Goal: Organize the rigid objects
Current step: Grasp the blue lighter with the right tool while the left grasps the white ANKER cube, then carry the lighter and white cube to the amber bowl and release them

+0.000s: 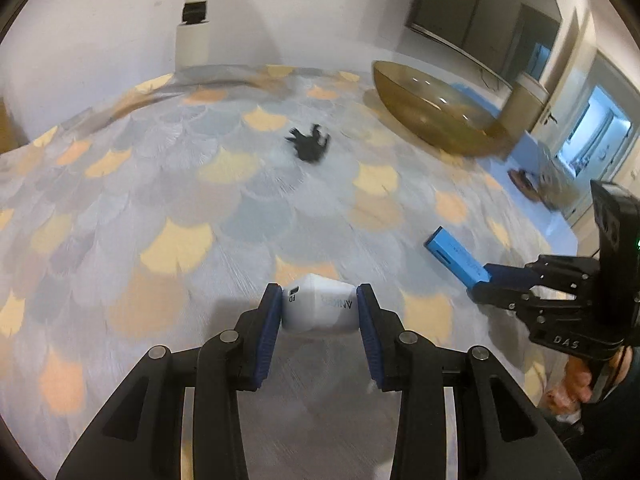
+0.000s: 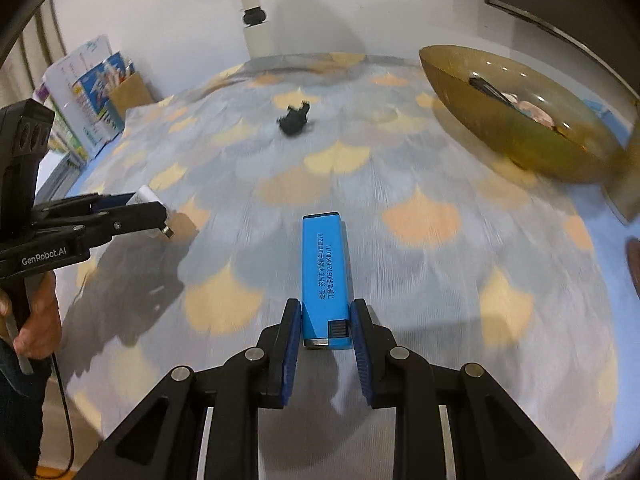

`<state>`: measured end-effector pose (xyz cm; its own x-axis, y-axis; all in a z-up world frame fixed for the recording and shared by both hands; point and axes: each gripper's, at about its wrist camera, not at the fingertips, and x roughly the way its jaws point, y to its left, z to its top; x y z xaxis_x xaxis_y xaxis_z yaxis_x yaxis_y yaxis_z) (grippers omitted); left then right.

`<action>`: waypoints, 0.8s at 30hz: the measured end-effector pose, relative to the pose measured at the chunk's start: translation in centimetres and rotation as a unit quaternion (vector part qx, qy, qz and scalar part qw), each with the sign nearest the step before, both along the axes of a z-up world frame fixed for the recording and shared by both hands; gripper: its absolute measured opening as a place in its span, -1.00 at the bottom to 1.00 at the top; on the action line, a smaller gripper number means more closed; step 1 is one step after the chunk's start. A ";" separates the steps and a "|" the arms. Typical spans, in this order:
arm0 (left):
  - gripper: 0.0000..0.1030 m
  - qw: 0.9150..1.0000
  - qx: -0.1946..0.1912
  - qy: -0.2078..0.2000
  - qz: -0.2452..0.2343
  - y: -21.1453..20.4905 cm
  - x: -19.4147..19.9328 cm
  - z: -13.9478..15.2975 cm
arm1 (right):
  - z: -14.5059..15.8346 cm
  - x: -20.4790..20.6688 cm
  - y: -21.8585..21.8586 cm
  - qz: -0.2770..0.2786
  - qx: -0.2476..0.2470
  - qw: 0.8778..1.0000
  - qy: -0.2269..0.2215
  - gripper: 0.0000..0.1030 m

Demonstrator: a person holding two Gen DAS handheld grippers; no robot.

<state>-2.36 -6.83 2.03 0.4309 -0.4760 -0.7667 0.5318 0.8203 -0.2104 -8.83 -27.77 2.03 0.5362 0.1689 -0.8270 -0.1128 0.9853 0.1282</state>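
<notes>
the left tongs (image 1: 318, 306) pinch a white charger (image 1: 320, 304) between their blue pads, held low over the bench (image 1: 160, 200) with its scale-patterned cloth; the printed face looks up, and in the right wrist view its metal prong end juts past the tips. the right tongs (image 2: 326, 326) pinch a blue lighter (image 2: 325, 276) by its striker end, its long axis running straight ahead along the fingers, far end pointing toward a small black figure (image 2: 294, 120) lying mid-bench. an amber glass bowl (image 2: 520, 120) sits far right, holding a few items.
</notes>
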 end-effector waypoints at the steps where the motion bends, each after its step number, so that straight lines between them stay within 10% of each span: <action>1: -0.32 1.000 0.005 -0.006 -0.001 -0.2 -0.7 0.0 | 0.0 -0.9 0.0 0.001 0.002 1.000 0.000 -0.53; 14: 0.33 0.999 0.049 -0.009 0.009 0.1 -3.9 -1.3 | -0.3 -1.2 1.6 -0.003 -0.025 1.000 -0.009 -0.05; 18: -0.13 0.999 0.048 -0.012 0.020 0.2 -3.7 -1.5 | -0.6 -0.2 2.9 -0.002 -0.063 0.998 -0.028 -0.07; 20: -0.39 0.998 0.053 -0.015 0.024 0.0 -3.6 -1.5 | -0.6 0.1 3.4 0.006 -0.062 0.997 -0.038 -0.40; 24: -0.41 0.998 0.044 -0.023 0.027 -0.6 -3.4 -1.0 | -0.4 -0.2 3.9 0.027 -0.052 0.997 -0.045 -0.54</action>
